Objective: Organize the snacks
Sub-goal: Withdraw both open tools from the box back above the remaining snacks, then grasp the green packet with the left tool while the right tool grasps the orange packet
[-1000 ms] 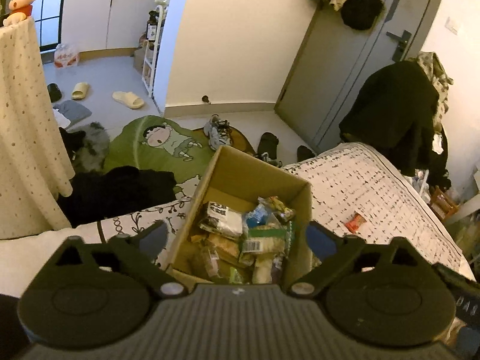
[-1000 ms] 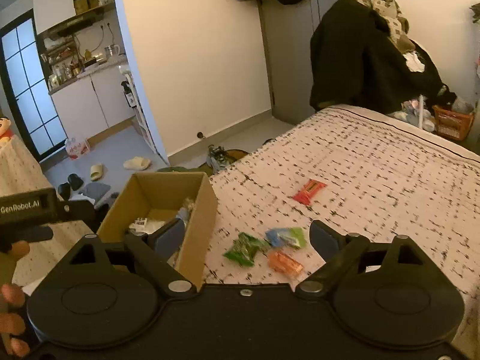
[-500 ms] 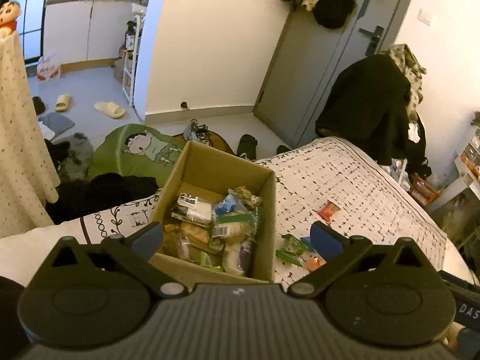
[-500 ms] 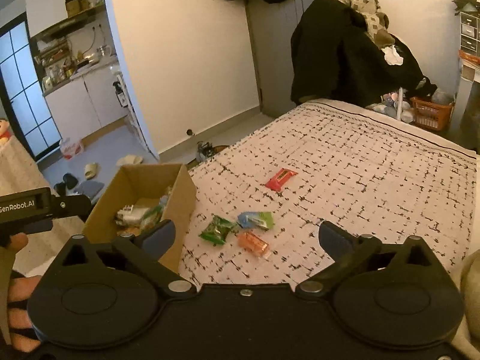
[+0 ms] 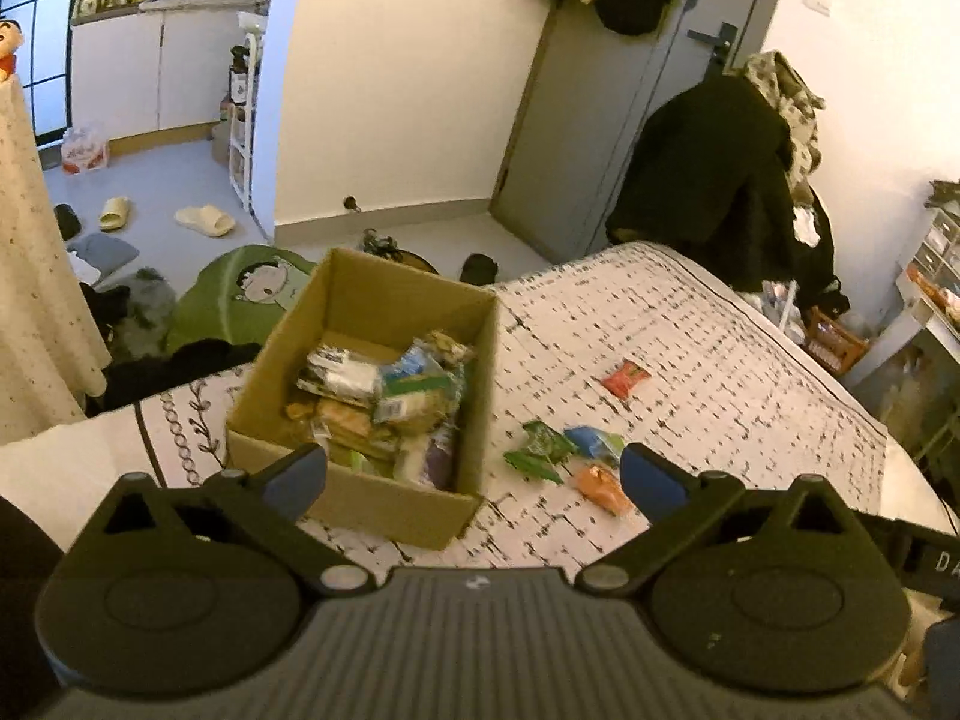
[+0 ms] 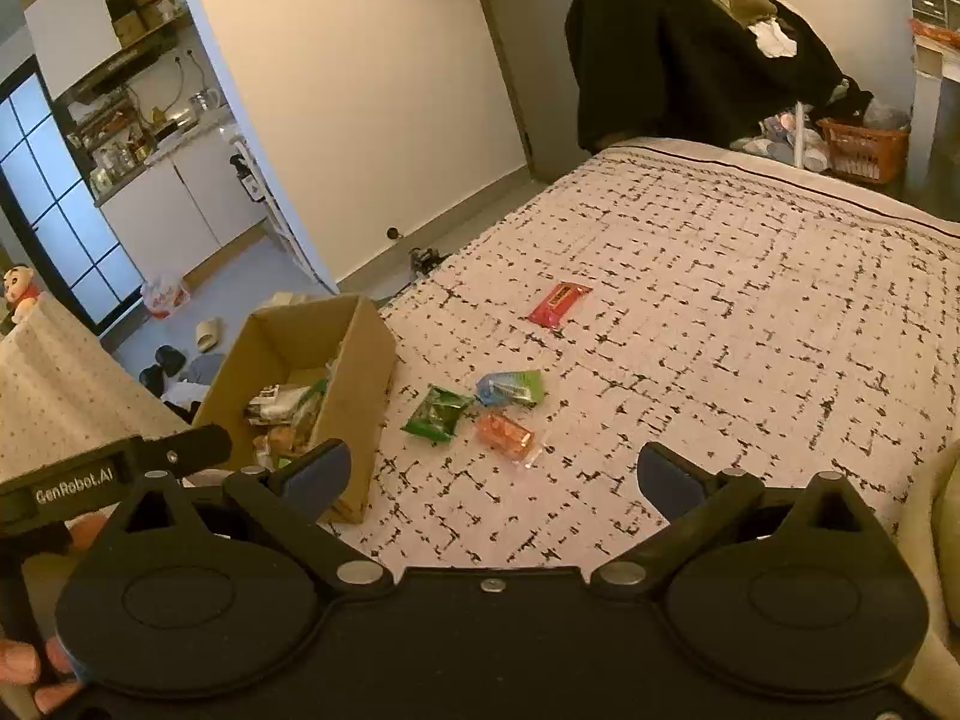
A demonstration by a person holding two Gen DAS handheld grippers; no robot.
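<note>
A cardboard box (image 5: pixel 366 396) sits on the patterned bedspread (image 6: pixel 750 312) at the bed's near left corner, left of centre in both wrist views, and it is filled with wrapped snacks (image 5: pixel 384 402). Four packets lie loose on the bedspread to the right of the box. A green packet (image 6: pixel 437 413), a blue-and-green packet (image 6: pixel 511 387) and an orange packet (image 6: pixel 505 435) form a tight cluster near the box's right wall, close together, though contact among them cannot be told. A red packet (image 6: pixel 558 303) lies apart, farther up the frame toward the middle of the bed.

The left tool (image 5: pixel 474 477) is open, with nothing between its blue pads; in its view the box's near right corner and the orange packet fall in the gap. The right tool (image 6: pixel 492 474) is spread wide and empty, above the bare bedspread just below the cluster. At the lower left of the right wrist view, fingers (image 6: pixel 24 663) grip the other tool's handle.
</note>
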